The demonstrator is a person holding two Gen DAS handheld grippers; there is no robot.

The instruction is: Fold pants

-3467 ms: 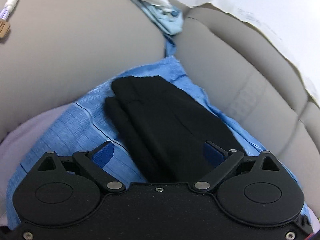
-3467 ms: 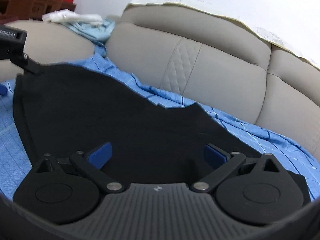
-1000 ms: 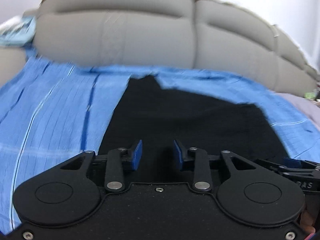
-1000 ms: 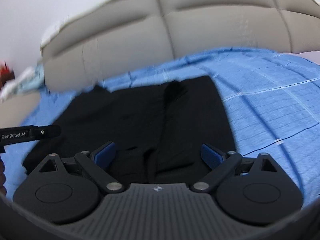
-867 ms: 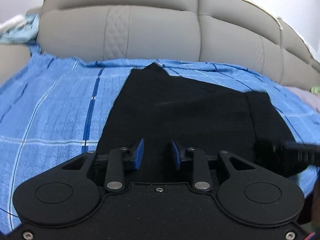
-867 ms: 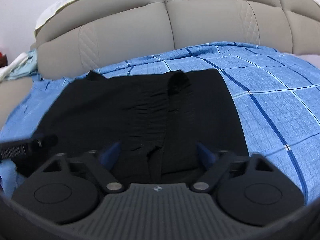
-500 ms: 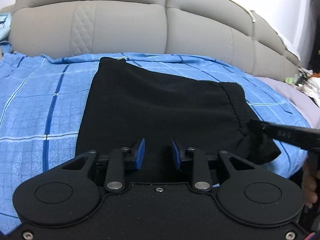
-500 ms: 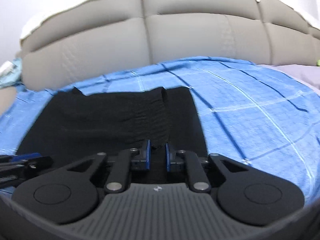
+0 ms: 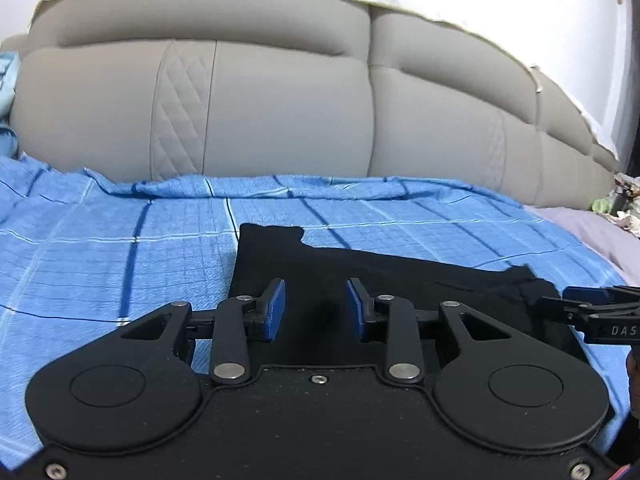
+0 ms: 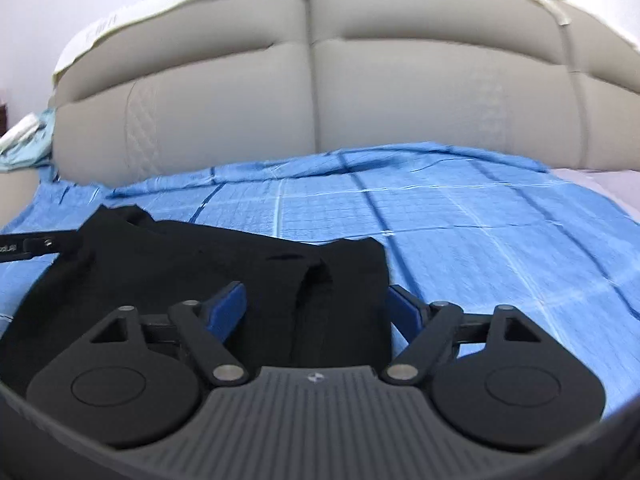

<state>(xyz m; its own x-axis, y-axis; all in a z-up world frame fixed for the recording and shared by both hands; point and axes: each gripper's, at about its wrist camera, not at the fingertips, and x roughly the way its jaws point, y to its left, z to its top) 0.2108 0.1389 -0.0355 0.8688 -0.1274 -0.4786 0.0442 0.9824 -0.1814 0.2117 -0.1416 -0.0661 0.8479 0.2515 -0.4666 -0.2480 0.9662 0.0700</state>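
Note:
The black pants (image 9: 420, 280) lie folded on the blue checked sheet (image 9: 120, 248), a flat dark rectangle. In the left wrist view my left gripper (image 9: 316, 312) hovers low over their near left part, jaws partly open, nothing between them. The right gripper shows at that view's right edge (image 9: 592, 312) by the pants' bunched right end. In the right wrist view the pants (image 10: 200, 264) fill the lower left. My right gripper (image 10: 320, 312) is open wide, its fingers either side of the folded waistband end. The left gripper shows at the left edge (image 10: 36, 246).
A grey padded sofa back (image 9: 280, 100) rises behind the sheet. Light blue cloth (image 10: 24, 144) lies on the armrest at far left. A lilac cover (image 9: 592, 228) and small clutter (image 9: 624, 204) lie at far right.
My right gripper was shut on the pants' right end half a second ago and has opened wide. My left jaws have opened a little. Both cameras have dropped lower toward the pants.

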